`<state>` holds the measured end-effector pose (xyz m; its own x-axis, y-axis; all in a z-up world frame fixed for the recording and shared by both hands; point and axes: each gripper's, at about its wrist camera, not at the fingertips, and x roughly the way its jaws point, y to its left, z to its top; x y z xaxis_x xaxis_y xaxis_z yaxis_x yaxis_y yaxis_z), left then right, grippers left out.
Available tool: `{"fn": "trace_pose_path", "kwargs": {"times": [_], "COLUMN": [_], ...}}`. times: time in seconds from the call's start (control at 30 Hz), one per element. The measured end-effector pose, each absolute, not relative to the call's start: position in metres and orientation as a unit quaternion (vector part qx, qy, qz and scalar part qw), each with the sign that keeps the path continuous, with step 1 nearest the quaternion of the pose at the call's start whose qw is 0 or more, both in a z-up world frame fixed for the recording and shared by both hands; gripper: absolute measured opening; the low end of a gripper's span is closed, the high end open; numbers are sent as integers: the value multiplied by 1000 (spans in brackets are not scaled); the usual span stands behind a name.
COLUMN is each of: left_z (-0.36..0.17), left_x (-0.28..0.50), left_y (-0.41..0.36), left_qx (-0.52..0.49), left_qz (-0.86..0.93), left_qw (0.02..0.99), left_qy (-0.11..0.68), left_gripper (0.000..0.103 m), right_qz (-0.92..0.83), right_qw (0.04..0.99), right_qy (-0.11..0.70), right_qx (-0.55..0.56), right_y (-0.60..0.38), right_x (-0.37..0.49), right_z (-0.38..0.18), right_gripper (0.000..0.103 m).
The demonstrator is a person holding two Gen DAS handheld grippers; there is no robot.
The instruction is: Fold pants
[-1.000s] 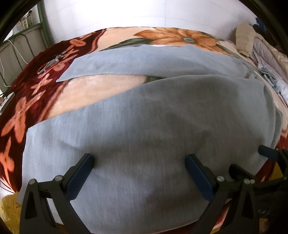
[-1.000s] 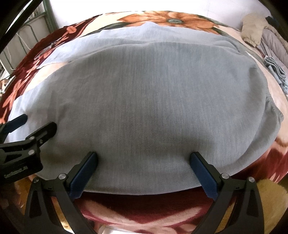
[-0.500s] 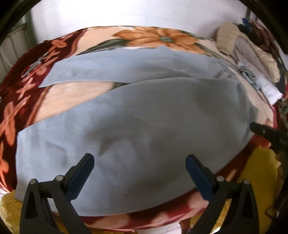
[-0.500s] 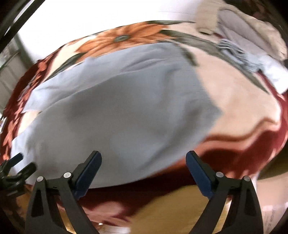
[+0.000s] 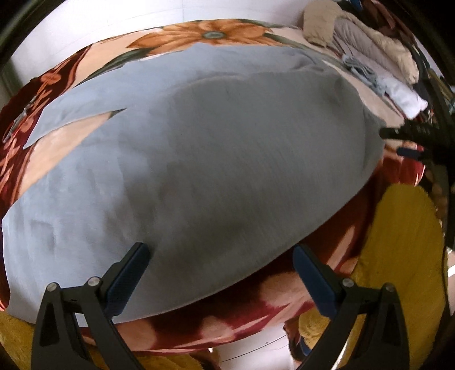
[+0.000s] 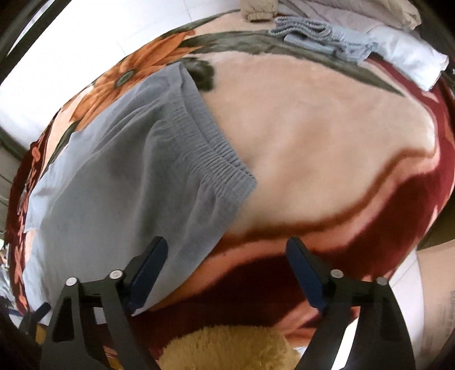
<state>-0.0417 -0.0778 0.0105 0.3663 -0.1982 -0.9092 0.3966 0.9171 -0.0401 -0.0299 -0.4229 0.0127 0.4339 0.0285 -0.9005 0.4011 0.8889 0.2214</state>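
Observation:
Grey pants point(image 5: 204, 148) lie spread flat on a flowered blanket point(image 5: 204, 31), legs running to the left. The elastic waistband point(image 6: 210, 133) shows in the right wrist view at the pants' right end. My left gripper point(image 5: 219, 273) is open and empty, hovering over the pants' near edge. My right gripper point(image 6: 227, 270) is open and empty, above the near waist corner, its left finger over the pants point(image 6: 119, 182) and its right finger over bare blanket point(image 6: 327, 136). The right gripper also shows at the far right of the left wrist view point(image 5: 409, 142).
A pile of folded clothes point(image 6: 321, 31) and a white item point(image 6: 409, 57) lie at the blanket's far right. More bedding point(image 5: 369, 42) is heaped behind. A yellow fuzzy rug point(image 5: 398, 256) lies below the bed's near edge. A white wall point(image 5: 113, 22) is behind.
Both grippers have moved right along the near edge. The right gripper has swung from mid-pants to the waistband end, so bare blanket now fills its right side. Both stay open.

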Motion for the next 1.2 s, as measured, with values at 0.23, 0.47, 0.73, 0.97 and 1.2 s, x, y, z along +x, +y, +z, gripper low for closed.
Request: {"fn": "trace_pose_path", "kwargs": {"times": [0.23,0.47,0.73,0.97,1.2], "left_z": [4,0,2,35,88], "left_x": [-46,-49,-50,-32,-56], "left_y": [-83,-85,-76,-2,10], "left_qx": [119,137,185,12,-16], "left_qz": [-181,-181,-112,-82,-141], "left_qw": [821,824,855,884,898], "left_qy": [529,520,472,460,416], "left_gripper": [103,103,101,30,10], "right_qz": [-82,-55,-45,-60,-80], "right_qw": [828,866,897,903,897], "right_qy": [511,431,376,357,357], "right_qx": [214,248,230,229,247], "right_y": [-418,-420,-409,-414,-427], "right_x": [-18,-20,-28,-45,-82], "right_z": [15,69,124,137,122], "right_gripper": [15,6,6,5,5]}}
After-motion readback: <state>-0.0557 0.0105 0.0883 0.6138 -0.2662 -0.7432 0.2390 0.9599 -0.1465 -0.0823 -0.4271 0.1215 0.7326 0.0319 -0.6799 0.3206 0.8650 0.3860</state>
